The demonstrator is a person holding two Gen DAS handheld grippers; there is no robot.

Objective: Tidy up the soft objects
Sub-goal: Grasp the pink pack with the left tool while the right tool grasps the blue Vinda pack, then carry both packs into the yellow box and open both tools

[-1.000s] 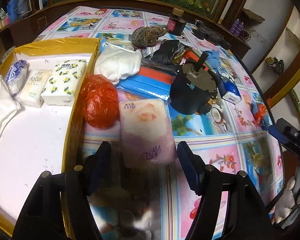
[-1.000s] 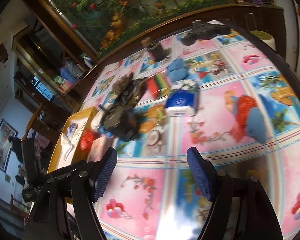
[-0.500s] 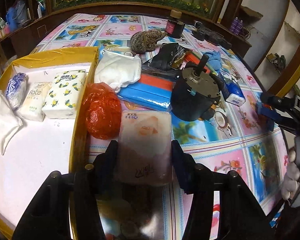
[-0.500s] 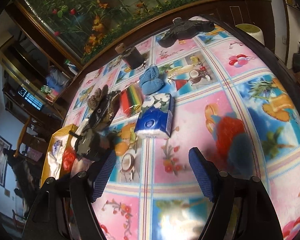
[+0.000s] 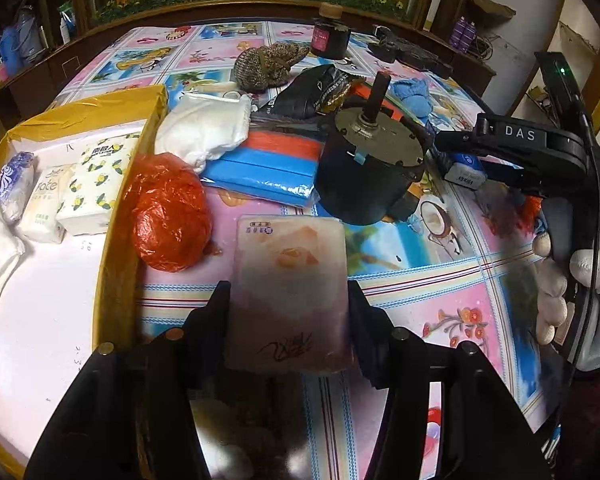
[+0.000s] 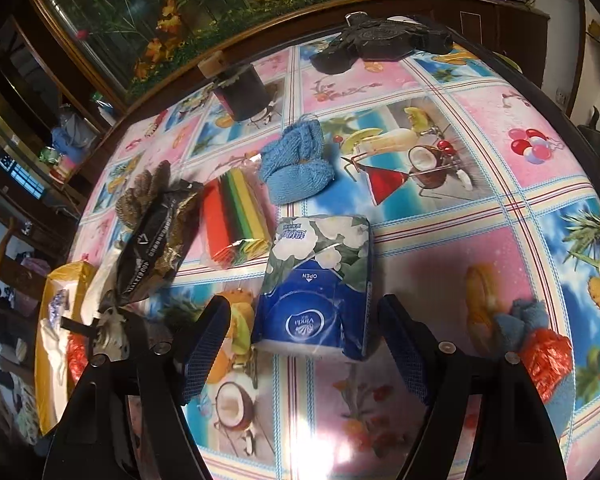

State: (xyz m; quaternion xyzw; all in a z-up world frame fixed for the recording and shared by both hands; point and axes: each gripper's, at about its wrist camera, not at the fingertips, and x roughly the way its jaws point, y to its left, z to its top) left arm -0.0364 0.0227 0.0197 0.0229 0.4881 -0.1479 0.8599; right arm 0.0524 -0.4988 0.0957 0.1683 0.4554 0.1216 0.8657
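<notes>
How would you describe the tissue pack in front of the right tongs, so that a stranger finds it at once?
Start from the round table with the bright picture cloth. Near its middle, ahead of the open right tongs, lies the tissue pack. Its wrapper is dark blue at the near end and has white flowers at the far end, unlike the rainbow-striped packet and the blue knitted piece behind it.

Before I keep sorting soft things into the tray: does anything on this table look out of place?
Yes: a hard black motor with a shaft stands among the soft packs, beside the blue-orange pack.
</notes>
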